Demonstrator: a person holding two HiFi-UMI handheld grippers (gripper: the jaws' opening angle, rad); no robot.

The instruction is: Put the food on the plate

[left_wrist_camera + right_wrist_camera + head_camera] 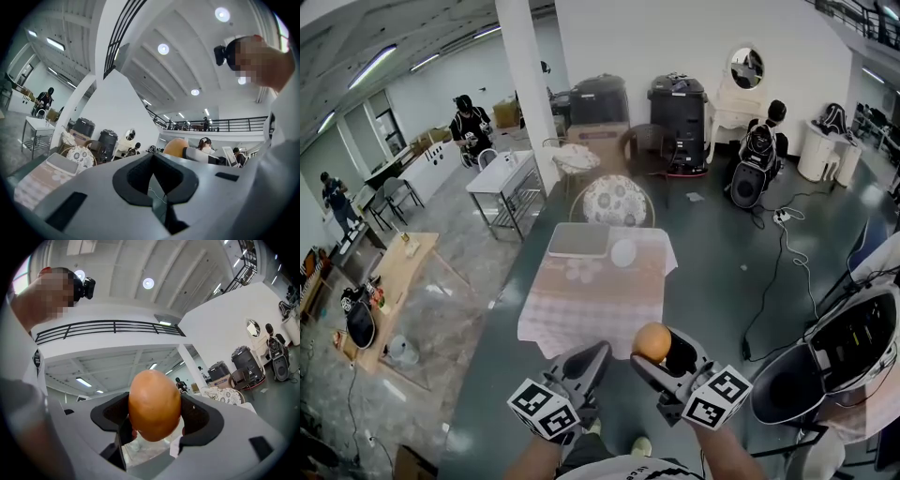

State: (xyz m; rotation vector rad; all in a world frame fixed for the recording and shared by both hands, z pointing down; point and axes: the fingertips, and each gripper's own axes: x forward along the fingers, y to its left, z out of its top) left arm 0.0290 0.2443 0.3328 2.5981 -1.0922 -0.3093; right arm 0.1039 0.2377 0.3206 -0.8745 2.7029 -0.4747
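— Over the floor, head view: carry step, orange food point(652, 342) held in right gripper point(659, 349), well short of plate point(623, 252) on worktop point(572, 314).
— And left gripper point(154, 178), own view?
— Fingers pressed together, empty.
— Right gripper view?
— Fingers clamped round the food. Next, likely: forward, lower over plate, let go.

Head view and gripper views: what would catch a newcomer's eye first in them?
The round orange food clamped in the right gripper, low in the head view, stands out most. Ahead lies the cloth-covered table, with a white plate at its far end. The left gripper beside the right one is shut on nothing.
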